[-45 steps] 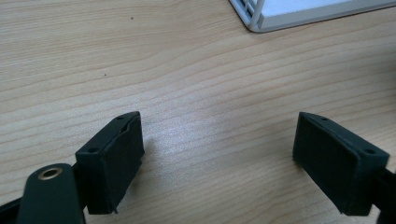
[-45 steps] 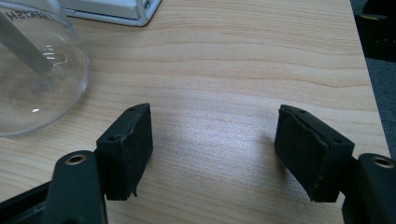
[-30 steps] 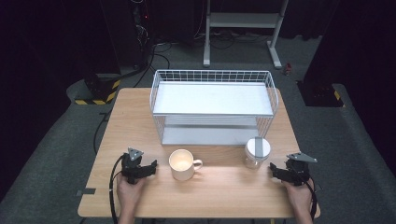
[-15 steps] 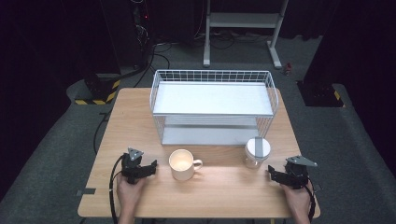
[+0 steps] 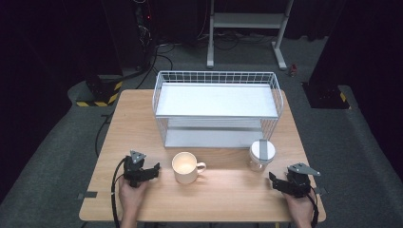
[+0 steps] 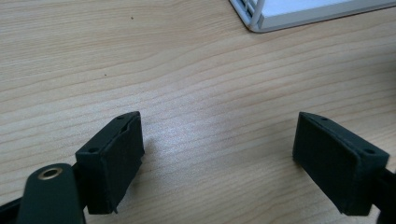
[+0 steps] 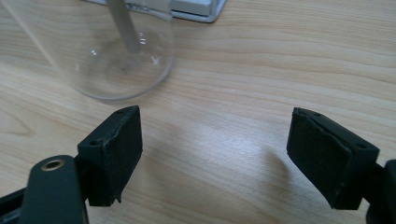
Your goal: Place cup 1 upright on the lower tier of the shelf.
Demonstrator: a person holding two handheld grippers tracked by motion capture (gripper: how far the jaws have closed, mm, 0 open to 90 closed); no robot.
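Here we hold a gripper in each hand near the front edge of the wooden table, and we go from left to right. At the far left, our left gripper rests low over the wood with its jaws pointing toward the middle of the table. In the left gripper view its two black jaws stand wide apart, with nothing but bare wood between them; a corner of the white wire rack shows beyond them at the top.

Just to the right of that gripper stands a cream mug, upright, its handle turned to the right, away from the left jaws. The mug is near the left gripper but apart from it.

Behind the mug, the white wire rack fills the back half of the table.

Further right, in front of the rack's right corner, stands a clear glass jar with a grey lid, upright. Our right gripper lies just in front of it and slightly to its right, jaws aimed leftward. In the right gripper view the jaws stand wide and hold nothing; the jar sits just beyond the left jaw, not between the two and not touching either.
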